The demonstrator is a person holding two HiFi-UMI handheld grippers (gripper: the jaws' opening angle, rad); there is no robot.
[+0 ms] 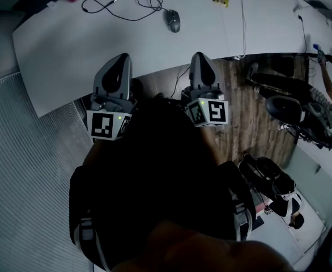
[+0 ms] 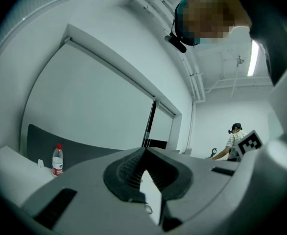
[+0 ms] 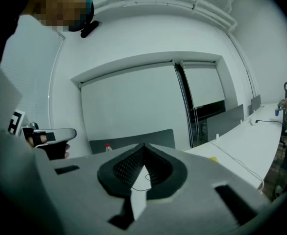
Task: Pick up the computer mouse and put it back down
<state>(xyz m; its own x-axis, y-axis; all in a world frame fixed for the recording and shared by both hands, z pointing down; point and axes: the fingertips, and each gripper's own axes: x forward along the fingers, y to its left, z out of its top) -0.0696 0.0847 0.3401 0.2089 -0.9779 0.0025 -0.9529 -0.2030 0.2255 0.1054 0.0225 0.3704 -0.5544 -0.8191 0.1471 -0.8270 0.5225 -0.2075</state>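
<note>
1. The left gripper and the right gripper both have their jaws pressed together at the tips, with nothing between them.
2. They are held side by side, pointing roughly level toward the white table, with their tips at its near edge.
3. The dark, rounded mouse lies flat on the table beyond the grippers, apart from both.

Head view, looking down: left gripper and right gripper are held side by side in front of the dark-clad torso, a little apart. Both point forward and roughly level. Each gripper's jaws are closed tip to tip and hold nothing. The marker cubes sit at the rear ends, nearest the body. The hands lie hidden beneath the grippers.
</note>
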